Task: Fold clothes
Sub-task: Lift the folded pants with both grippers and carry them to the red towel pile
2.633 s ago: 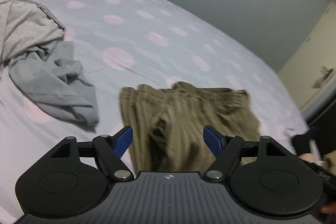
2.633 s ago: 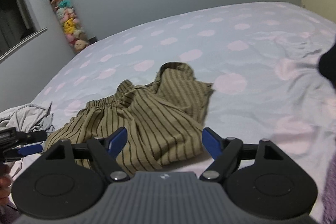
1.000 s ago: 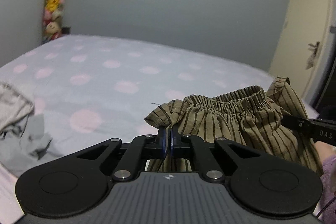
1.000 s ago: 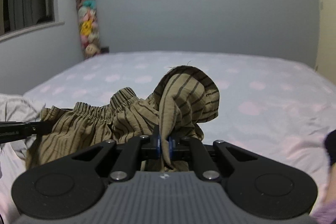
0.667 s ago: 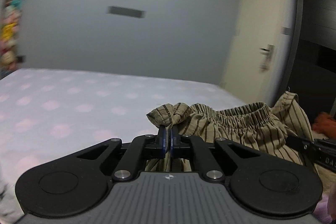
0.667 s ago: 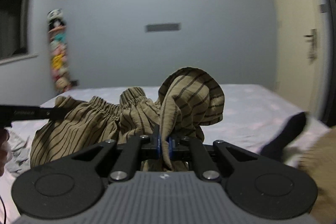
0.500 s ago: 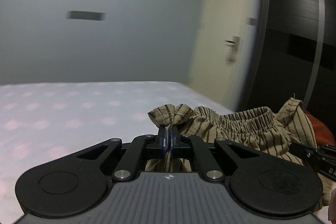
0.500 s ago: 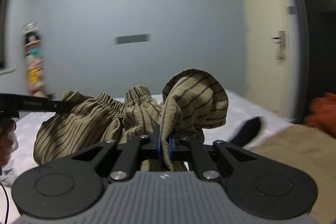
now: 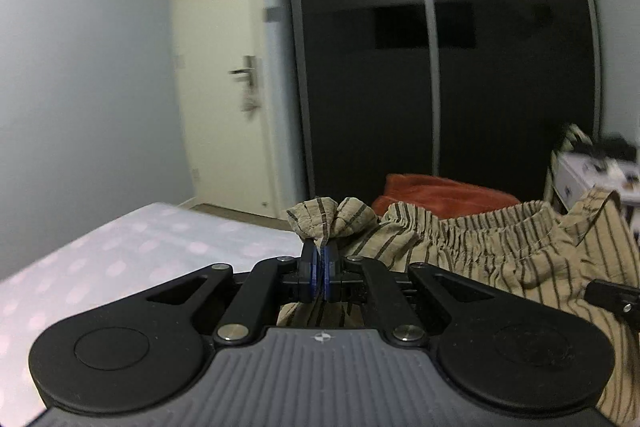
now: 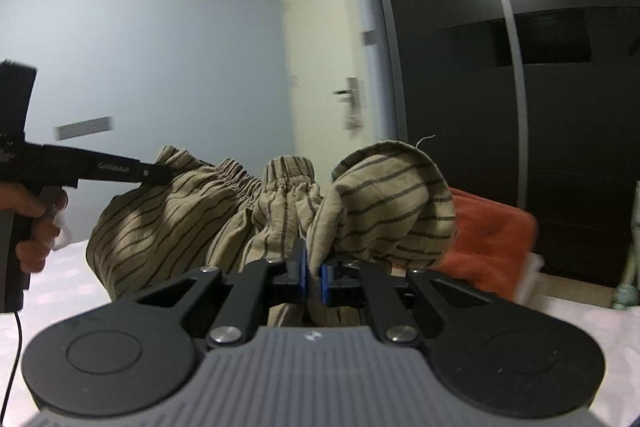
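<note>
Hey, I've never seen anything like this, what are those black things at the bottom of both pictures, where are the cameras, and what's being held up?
There is no robot here. A person carries a handheld two-finger gripper in each hand, and each carries a fisheye camera looking forward along its fingers, so the black shape at the bottom of each picture is the tool itself.

One picture comes from the left gripper, the other from the right gripper. Both are clamped shut on one garment, the striped tan shorts with a gathered elastic waistband, held stretched between them. In the right view you also see the left tool from the side, gripped by the person's left hand.

Below lies the bed with a pale dotted sheet. Behind are an orange cloth, a cream door and a dark wardrobe.
</note>
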Demonstrator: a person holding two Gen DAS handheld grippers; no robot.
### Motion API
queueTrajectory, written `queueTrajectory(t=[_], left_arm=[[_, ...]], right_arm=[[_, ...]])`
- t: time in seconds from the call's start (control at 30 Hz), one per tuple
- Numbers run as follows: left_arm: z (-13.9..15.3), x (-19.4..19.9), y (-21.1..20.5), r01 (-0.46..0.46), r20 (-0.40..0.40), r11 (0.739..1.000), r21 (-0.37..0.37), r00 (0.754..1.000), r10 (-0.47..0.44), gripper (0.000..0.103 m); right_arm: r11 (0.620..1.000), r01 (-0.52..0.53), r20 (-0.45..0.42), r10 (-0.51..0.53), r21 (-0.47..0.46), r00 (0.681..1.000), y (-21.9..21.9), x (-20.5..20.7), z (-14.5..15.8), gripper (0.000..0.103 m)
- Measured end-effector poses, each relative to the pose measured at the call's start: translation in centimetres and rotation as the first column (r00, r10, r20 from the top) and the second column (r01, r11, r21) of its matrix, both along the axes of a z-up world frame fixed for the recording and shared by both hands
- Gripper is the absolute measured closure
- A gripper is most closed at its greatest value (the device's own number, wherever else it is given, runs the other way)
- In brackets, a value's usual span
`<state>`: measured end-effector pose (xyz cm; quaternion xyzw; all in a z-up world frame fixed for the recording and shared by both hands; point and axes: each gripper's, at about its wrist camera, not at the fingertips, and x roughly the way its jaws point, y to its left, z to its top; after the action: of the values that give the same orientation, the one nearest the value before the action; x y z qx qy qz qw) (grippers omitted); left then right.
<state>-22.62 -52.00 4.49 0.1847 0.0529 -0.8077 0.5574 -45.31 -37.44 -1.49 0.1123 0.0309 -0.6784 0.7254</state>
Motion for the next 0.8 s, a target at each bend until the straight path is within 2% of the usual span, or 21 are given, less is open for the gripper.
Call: queueTrajectory(t=[0.17, 0.3, 0.37, 0.57, 0.7, 0.8], left_arm=[[-3.4, -4.0, -4.9, 0.071, 0.076, 0.996, 0.056, 0.994, -0.075, 0.101], [-6.7, -5.6, -8.0, 0.099, 0.084, 0.99, 0.103, 0.991, -0.108, 0.101], [-8.3, -6.4, -9.2, 0.107, 0.088, 0.986, 0.125, 0.989, -0.119, 0.101], [-12.1, -6.5, -12.7, 0.088, 0.088, 0.979, 0.182, 0.991, -0.106, 0.102], [-14.2, -6.3, -13.7, 0.091, 0.105, 0.973, 0.213, 0.988, -0.116, 0.102], [-15.7, -6.6, -14.4, 0.09, 0.125, 0.969, 0.23, 0.985, -0.121, 0.101]], right_arm=[[0.995, 0.09, 0.01, -0.091, 0.044, 0.996, -2.8, -1.8, -2.0, 0.095], [0.984, 0.155, -0.029, -0.153, 0.083, 0.988, -5.8, -1.9, -4.1, 0.094], [0.978, 0.168, -0.021, -0.166, 0.127, 0.986, -7.3, -2.6, -5.4, 0.094], [0.954, 0.205, -0.012, -0.208, 0.22, 0.978, -10.5, -4.2, -9.3, 0.094], [0.941, 0.215, -0.015, -0.219, 0.261, 0.976, -9.5, -5.1, -13.1, 0.094], [0.936, 0.209, -0.004, -0.217, 0.282, 0.976, -10.3, -5.7, -14.1, 0.093]])
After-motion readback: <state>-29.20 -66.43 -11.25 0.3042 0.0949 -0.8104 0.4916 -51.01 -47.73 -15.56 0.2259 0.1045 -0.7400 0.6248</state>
